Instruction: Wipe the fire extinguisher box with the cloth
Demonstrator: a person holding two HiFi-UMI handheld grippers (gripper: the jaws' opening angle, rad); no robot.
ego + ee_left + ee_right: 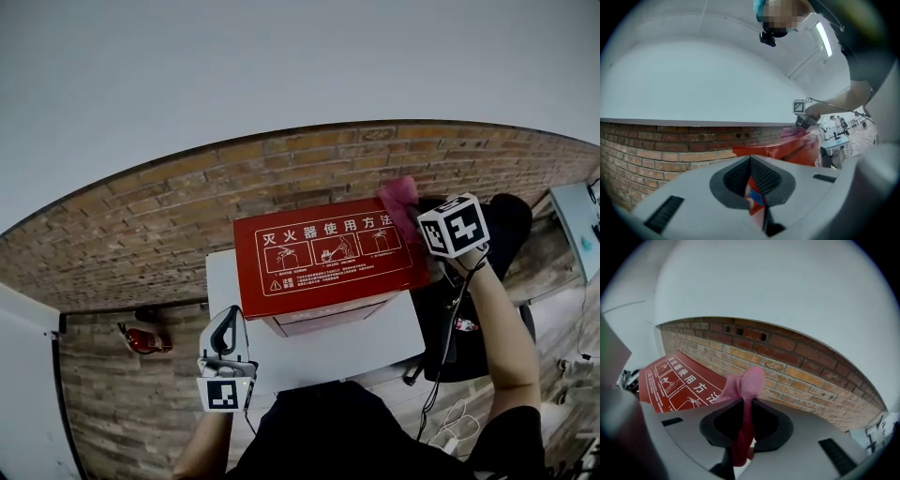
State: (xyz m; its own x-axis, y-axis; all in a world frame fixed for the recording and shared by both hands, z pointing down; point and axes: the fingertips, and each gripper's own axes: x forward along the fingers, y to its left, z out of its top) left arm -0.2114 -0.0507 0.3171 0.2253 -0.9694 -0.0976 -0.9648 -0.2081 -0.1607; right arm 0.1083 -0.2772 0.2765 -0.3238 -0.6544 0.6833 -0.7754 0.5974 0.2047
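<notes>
Tongs in the right hand (411, 208) pinch a pink cloth (397, 194) at the far right corner of the red box (328, 255), which stands on the white tabletop (375, 342). The left tongs (225, 330) hover by its near left corner. From the left gripper view, those tongs are closed and empty. From the right gripper view, the cloth runs up between the clamped tongs, its bunched end by the printed lid. Wiping seems about to begin: the next move is probably pressing the cloth down and dragging it across the lid.
</notes>
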